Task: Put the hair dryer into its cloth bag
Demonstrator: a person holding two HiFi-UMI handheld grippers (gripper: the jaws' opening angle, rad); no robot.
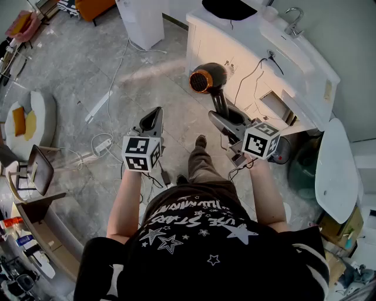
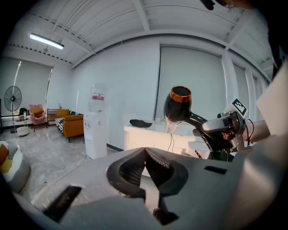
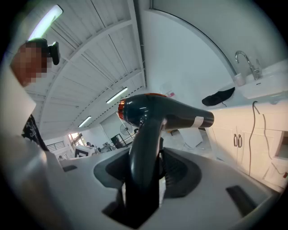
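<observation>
Right gripper view: one right gripper (image 3: 147,170) is clenched on the dark handle of the single hair dryer (image 3: 157,114), with one ribbed pad pressed to each side of the handle. The dryer's body stands just beyond the jaw tips and lies crosswise to them. Its orange-ringed end is at picture left and its end with the white label at picture right.

Head view: the right gripper (image 1: 220,116) carries the hair dryer (image 1: 207,77) in the air, clear of the floor and just in front of the one white counter (image 1: 305,64). The one left gripper (image 1: 154,116) is level with it, well apart to its left. Two marker cubes show, one per gripper.

Left gripper view: the left gripper (image 2: 145,151) has its jaws pressed together with nothing between them, and the hair dryer (image 2: 179,105) shows to its right.

Surroundings: one dark cloth item (image 1: 229,7) lies on the counter top, well beyond the dryer. One faucet (image 1: 292,20) stands there too. One water dispenser (image 2: 96,121), one orange sofa (image 2: 72,126) and one standing fan (image 2: 12,99) are farther off.
</observation>
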